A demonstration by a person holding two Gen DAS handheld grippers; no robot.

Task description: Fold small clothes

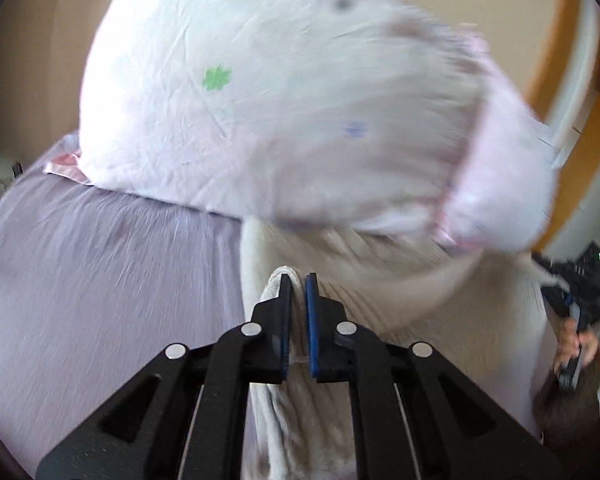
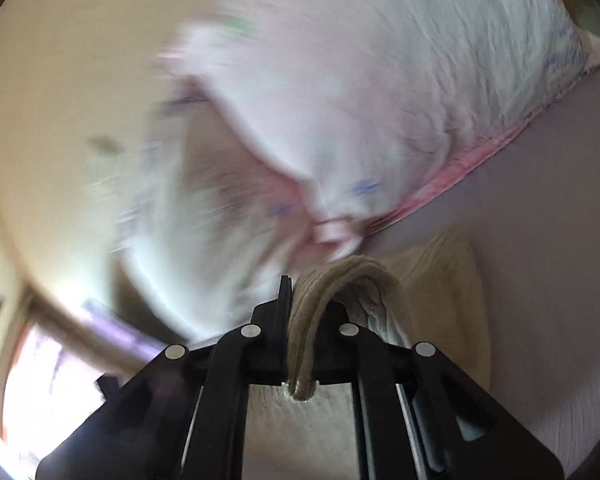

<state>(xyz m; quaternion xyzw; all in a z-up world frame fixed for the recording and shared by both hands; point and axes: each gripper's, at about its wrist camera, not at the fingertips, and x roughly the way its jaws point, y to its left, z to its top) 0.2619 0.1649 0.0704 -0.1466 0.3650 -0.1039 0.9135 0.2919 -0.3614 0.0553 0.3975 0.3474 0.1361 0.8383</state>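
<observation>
Left gripper [image 1: 298, 280] clamped on cream garment [image 1: 380, 292] hem; right gripper [image 2: 300, 280] pinching folded edge; cloth looks soft, light, limp; grip edges, not middle; pillow [image 1: 260, 100] ahead.

The black left claw [image 1: 299, 280] (blue-padded) and the black right claw [image 2: 296, 284] are each clamped on a fold of cream ribbed cloth [image 1: 400, 300].

Lavender-sheeted bed [image 1: 100, 280]; white printed pillow [image 1: 260, 100] and cream garment [image 1: 440, 320] lying on it.
</observation>
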